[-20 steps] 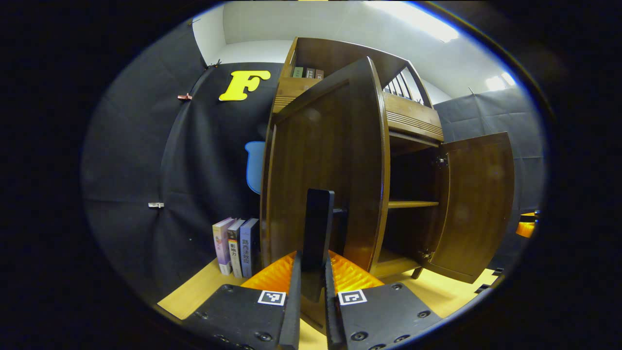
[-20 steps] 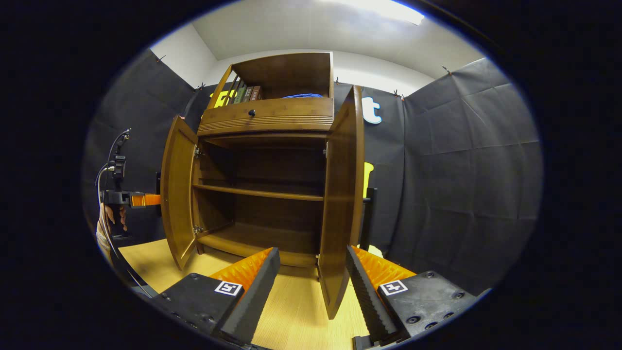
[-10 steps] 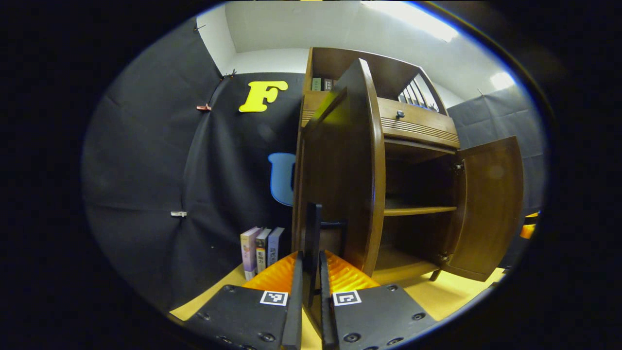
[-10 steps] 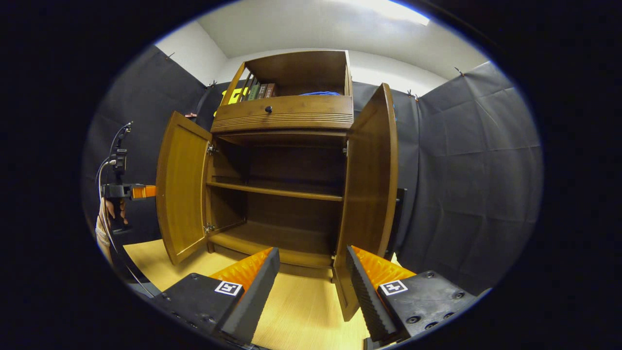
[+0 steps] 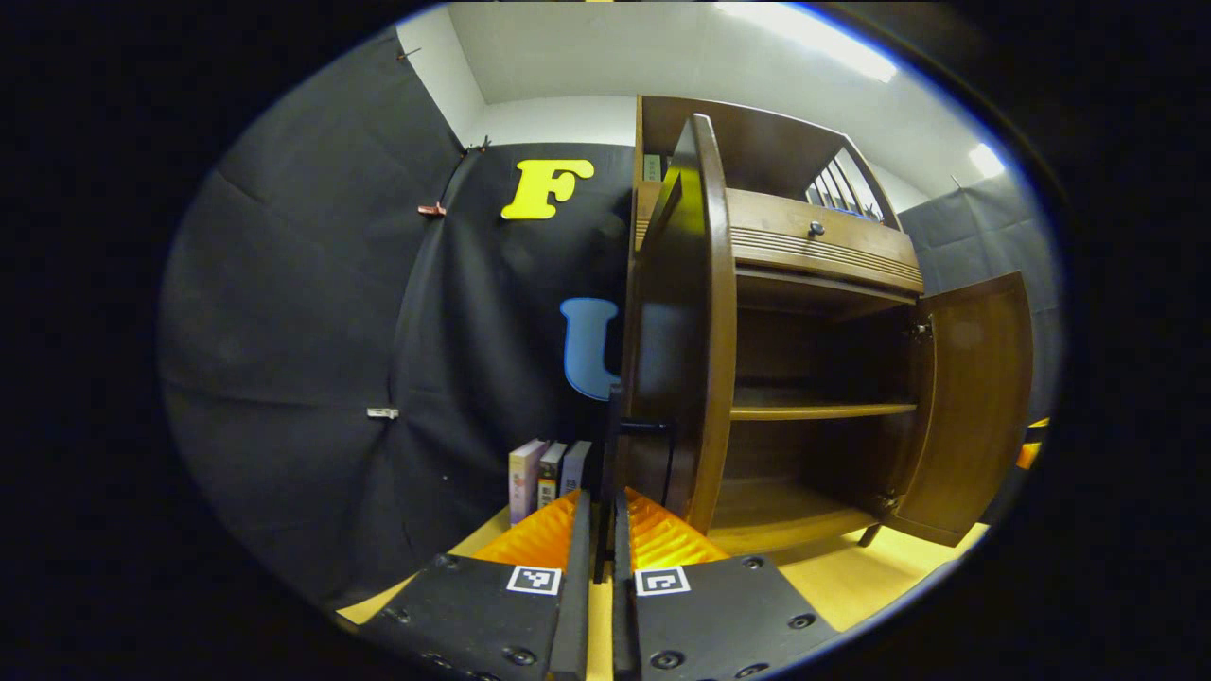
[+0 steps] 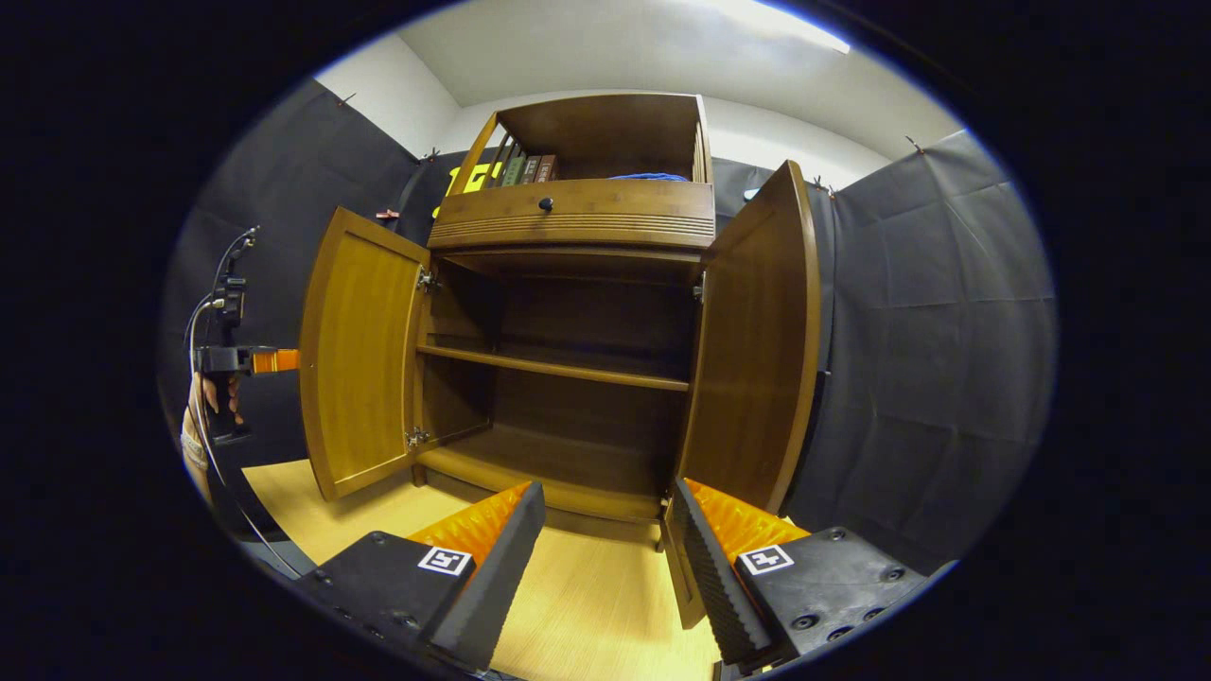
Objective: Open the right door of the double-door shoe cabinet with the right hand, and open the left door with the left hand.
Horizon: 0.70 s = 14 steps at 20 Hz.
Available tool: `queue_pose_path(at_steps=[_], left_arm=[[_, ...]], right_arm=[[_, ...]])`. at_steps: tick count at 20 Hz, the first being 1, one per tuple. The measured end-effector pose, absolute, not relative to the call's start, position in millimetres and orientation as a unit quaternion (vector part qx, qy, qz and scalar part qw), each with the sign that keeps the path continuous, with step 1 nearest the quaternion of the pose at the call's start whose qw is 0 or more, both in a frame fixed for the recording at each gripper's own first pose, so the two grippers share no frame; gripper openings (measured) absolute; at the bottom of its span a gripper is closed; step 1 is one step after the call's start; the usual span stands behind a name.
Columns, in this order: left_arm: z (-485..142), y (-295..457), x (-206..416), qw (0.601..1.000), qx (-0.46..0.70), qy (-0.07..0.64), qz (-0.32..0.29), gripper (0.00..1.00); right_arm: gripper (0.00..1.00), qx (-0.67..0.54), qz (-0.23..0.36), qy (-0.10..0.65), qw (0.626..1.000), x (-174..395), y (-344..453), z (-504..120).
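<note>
Writing: book spines [image 5: 547, 478] too small to read
Cabinet [image 6: 577, 213]: brown wood, both doors swung out
Left gripper [image 5: 600, 558]: clamped on the left door's handle [image 5: 615, 445]
Right gripper [image 6: 605, 539]: spread wide, holding nothing

Shoe cabinet [image 6: 568, 359] against the booth wall, books [image 5: 547, 476] standing left of it, shelf [image 6: 558, 367] inside

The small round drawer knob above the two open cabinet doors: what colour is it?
Black. The small round drawer knob shows best in the right gripper view, against the brown wooden drawer front.
</note>
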<state>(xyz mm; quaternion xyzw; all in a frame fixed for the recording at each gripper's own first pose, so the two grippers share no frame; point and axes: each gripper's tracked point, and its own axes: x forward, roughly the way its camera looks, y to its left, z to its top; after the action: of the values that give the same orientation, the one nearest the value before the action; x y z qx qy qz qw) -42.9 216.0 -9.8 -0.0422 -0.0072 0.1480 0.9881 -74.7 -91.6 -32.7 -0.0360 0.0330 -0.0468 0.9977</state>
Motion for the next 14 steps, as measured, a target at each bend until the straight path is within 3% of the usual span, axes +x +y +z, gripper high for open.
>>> queue_pose_path(at_steps=[1, 4, 5, 6, 7, 9, 12, 14], left_arm=[[-4.5, 213.1, -46.9, 0.989, -0.043, -0.011, 0.144, 0.14], [0.0, 204.3, -60.4, 0.989, -0.041, -0.004, 0.142, 0.16], [2.7, 201.4, -65.6, 0.989, -0.037, -0.004, 0.144, 0.25], [5.1, 196.4, -70.9, 0.989, -0.035, -0.004, 0.145, 0.19], [8.1, 187.4, -74.2, 0.990, -0.033, -0.003, 0.138, 0.27], [9.3, 160.3, -81.1, 0.993, -0.032, 0.003, 0.113, 0.27], [14.0, 123.9, -79.3, 0.996, -0.024, 0.009, 0.086, 0.34], [15.6, 97.9, -71.7, 0.998, -0.017, 0.005, 0.065, 0.61]], right_arm=[[0.87, -0.035, -0.043, 0.032, 0.998, -73.0, -89.1, -31.3], [0.87, -0.029, -0.025, 0.027, 0.999, -69.8, -76.0, -27.2], [0.87, -0.029, -0.020, 0.025, 0.999, -69.7, -72.7, -27.0], [0.87, -0.031, -0.017, 0.022, 0.999, -69.3, -70.1, -24.9], [0.88, -0.035, -0.017, 0.020, 0.999, -69.6, -68.1, -22.6], [0.88, -0.038, -0.011, 0.014, 0.999, -68.3, -63.2, -19.3], [0.97, -0.025, 0.006, 0.008, 1.000, -64.0, -48.2, -17.2], [0.97, -0.017, 0.014, 0.004, 1.000, -59.1, -38.4, -14.4]])
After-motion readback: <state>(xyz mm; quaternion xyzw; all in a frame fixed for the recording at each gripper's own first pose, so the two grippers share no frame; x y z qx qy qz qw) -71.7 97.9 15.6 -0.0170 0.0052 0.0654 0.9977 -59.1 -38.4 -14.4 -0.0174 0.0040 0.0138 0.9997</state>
